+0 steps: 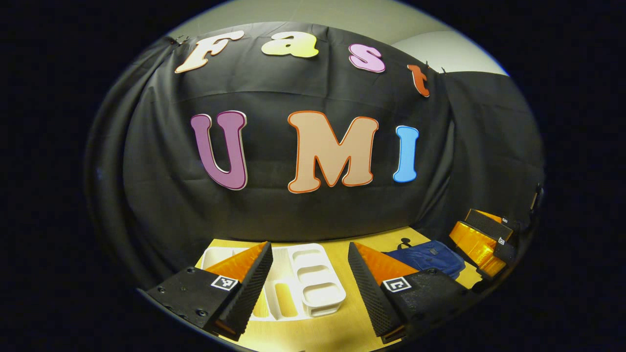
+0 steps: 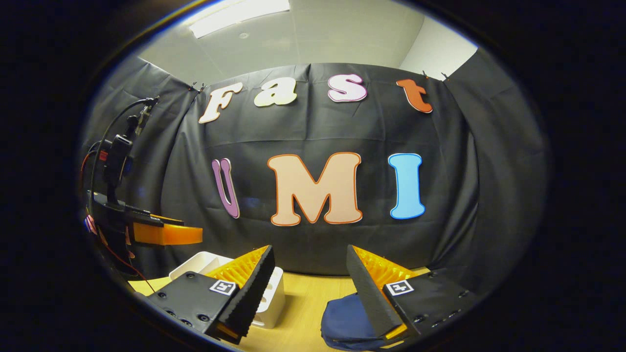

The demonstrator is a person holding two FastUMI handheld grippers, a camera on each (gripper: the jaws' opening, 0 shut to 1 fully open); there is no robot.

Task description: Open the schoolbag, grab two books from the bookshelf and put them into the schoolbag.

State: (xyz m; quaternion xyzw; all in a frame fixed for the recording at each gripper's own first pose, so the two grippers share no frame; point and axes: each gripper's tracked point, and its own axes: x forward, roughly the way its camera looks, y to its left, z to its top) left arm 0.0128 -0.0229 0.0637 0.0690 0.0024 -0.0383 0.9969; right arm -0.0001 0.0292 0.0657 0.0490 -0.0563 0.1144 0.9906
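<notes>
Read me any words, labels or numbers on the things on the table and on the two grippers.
Nothing can be quoted as text.
Blue schoolbag: a small patch on its front, too small to read.
White bookshelf: no writing visible.
Left gripper and right gripper: a square black-and-white marker on each finger, a coded pattern and not words.

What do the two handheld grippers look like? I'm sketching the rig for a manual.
Each gripper, left and right, has two wedge-shaped fingers with ribbed inner faces, mounted on black blocks with screw holes. Each block carries a small square black-and-white marker. In the right gripper view, the other gripper's body carries a black upright mount with black and red cables.
</notes>
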